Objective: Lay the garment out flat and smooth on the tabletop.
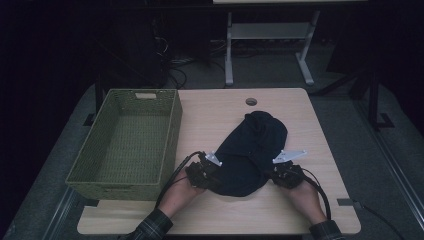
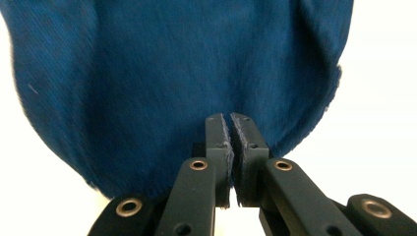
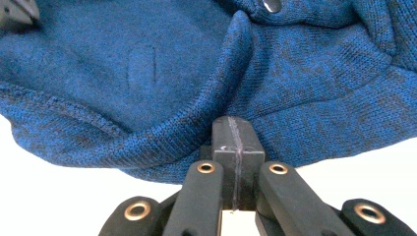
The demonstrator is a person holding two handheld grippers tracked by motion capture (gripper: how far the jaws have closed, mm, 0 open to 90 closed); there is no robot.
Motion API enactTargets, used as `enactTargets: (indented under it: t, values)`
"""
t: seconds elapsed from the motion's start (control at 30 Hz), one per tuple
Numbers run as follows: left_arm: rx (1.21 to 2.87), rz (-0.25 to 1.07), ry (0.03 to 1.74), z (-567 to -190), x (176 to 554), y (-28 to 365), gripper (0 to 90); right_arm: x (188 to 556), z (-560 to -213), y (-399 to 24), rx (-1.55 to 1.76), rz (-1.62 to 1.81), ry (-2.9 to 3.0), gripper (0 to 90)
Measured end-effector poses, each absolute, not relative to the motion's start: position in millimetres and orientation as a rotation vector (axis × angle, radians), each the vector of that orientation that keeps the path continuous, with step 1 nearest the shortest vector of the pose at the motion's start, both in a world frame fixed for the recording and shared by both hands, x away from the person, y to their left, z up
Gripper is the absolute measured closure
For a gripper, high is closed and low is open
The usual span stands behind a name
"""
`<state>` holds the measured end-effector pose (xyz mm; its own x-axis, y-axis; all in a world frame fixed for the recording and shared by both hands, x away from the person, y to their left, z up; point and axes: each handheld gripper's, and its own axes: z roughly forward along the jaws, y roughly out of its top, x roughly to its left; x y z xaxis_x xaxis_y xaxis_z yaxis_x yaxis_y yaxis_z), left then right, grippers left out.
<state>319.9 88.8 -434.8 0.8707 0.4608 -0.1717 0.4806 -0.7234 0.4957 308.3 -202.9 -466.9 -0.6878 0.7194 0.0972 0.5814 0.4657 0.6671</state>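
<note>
A dark blue knit garment [image 1: 251, 145] lies bunched on the wooden table [image 1: 210, 110], right of centre. My left gripper [image 1: 218, 181] is at its near left edge. In the left gripper view the gripper [image 2: 230, 119] has its jaws shut to a thin slit over the garment's hem [image 2: 162, 88]. My right gripper [image 1: 273, 178] is at the near right edge. In the right gripper view the gripper [image 3: 235, 121] has its jaws pressed together where a raised fold of the garment [image 3: 147, 73] ends. A dark button [image 3: 272, 5] shows at the top.
A green woven basket [image 1: 116, 192] stands empty along the table's left side, close to my left hand. A round cable hole [image 1: 251, 102] sits near the far edge. Bare table [image 1: 300, 212] runs along the front. A white desk frame [image 1: 229, 55] stands on the floor beyond.
</note>
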Motion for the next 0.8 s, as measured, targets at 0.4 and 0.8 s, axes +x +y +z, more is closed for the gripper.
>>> enactTargets:
  t: [0.4,0.8]
  values:
    - [2.449,0.091,0.710,-400.1,364.1,71.7,90.0,307.3,-466.0,-201.2,1.133,1.005,2.514,90.0]
    - [2.477,0.174,0.783,-413.0,422.1,48.7,90.0,307.2,-465.5,-200.0,1.131,0.997,2.513,90.0]
